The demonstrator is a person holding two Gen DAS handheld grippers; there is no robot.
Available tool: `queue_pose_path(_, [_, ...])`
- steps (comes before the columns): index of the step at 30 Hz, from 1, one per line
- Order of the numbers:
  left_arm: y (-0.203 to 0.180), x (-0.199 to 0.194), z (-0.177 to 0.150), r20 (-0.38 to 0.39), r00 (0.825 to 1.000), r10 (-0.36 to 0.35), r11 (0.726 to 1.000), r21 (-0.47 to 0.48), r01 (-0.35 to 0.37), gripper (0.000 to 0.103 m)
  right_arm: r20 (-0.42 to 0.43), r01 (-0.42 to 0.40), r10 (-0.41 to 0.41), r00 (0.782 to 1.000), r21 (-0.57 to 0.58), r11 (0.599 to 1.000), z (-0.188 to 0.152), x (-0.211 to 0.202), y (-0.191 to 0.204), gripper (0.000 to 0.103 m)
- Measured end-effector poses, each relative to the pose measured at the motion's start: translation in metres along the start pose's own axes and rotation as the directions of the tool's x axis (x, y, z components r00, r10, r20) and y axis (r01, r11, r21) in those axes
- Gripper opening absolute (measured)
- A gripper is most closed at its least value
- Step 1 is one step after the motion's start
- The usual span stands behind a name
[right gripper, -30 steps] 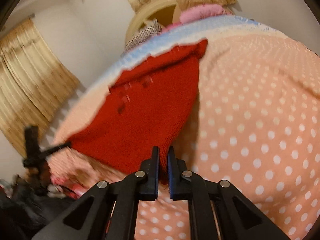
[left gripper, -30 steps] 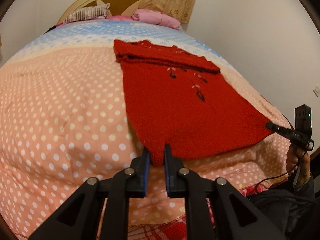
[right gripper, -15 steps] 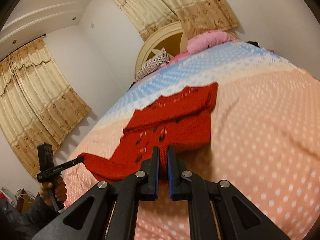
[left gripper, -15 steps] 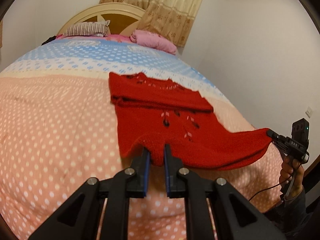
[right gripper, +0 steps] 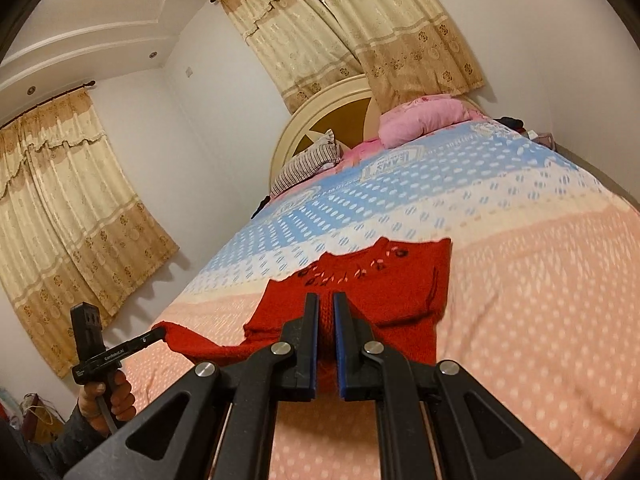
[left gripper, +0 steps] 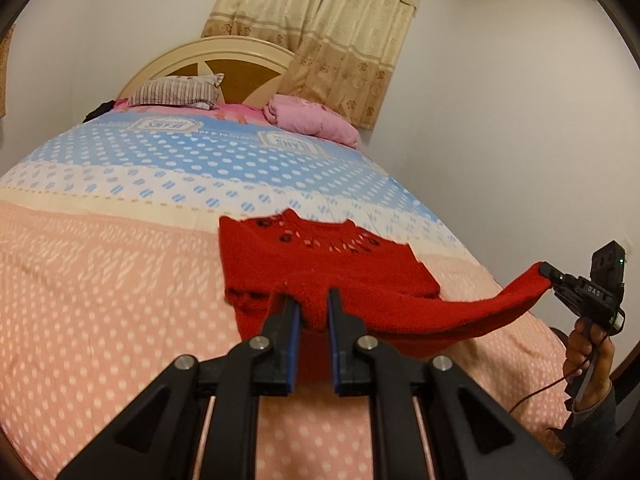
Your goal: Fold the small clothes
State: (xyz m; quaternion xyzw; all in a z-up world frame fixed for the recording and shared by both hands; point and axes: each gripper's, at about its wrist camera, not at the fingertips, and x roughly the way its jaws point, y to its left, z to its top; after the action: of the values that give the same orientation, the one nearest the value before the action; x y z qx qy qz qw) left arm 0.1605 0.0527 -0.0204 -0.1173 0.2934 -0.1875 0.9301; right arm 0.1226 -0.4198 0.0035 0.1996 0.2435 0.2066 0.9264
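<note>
A small red knitted sweater (left gripper: 320, 264) lies on the polka-dot bed, its collar end with dark and pink embroidery flat on the cover. My left gripper (left gripper: 313, 304) is shut on one bottom corner of the hem. My right gripper (right gripper: 326, 312) is shut on the other bottom corner. Both hold the hem lifted above the bed, over the sweater's lower part, so it hangs stretched between them. The right gripper also shows in the left wrist view (left gripper: 546, 270), and the left gripper in the right wrist view (right gripper: 160, 334). The sweater also shows in the right wrist view (right gripper: 400, 280).
The bed cover (left gripper: 100, 280) is pink with white dots near me, blue and white further up. A striped pillow (left gripper: 176, 90) and a pink bundle (left gripper: 312, 120) lie by the headboard (left gripper: 224, 56). Curtains (right gripper: 72, 208) hang on the walls.
Both grippers have lifted the sweater's hem off the bed and carried it toward the collar end. The lower half now hangs over the rest of the sweater.
</note>
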Motion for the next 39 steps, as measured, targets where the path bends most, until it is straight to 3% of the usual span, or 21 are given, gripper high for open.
queue_pose_path(10, [0.014,0.043,0.053,0.030,0.999,0.026,1.000,-0.003,-0.025,0.013,0.000,0.061,-0.061,0.998,-0.063,0.996,0.059,0.053,0.007,0.006])
queue_pose_path(19, [0.022,0.102,0.090,0.006,0.997,0.071,0.997,0.044,-0.071,0.013,-0.032,0.141,-0.142,0.989,-0.040,0.989,0.085,0.111,-0.022,0.006])
queue_pose_path(34, [0.050,0.217,0.082,-0.139,0.977,0.162,0.985,0.080,-0.152,0.013,-0.173,0.291,-0.291,0.941,-0.026,0.956,0.080,0.229,-0.087,0.006])
queue_pose_path(36, [0.054,0.229,0.077,-0.155,0.971,0.181,0.981,0.091,-0.168,0.019,-0.200,0.302,-0.303,0.932,-0.038,0.953,0.076,0.248,-0.095,0.006])
queue_pose_path(37, [0.055,0.234,0.075,-0.150,0.962,0.230,0.970,0.112,-0.215,0.020,-0.225,0.298,-0.299,0.927,-0.042,0.954,0.074,0.259,-0.099,0.007])
queue_pose_path(39, [0.059,0.236,0.072,-0.144,0.946,0.289,0.955,0.114,-0.274,0.037,-0.250,0.363,-0.369,0.895,-0.072,0.929,0.069,0.276,-0.107,0.010])
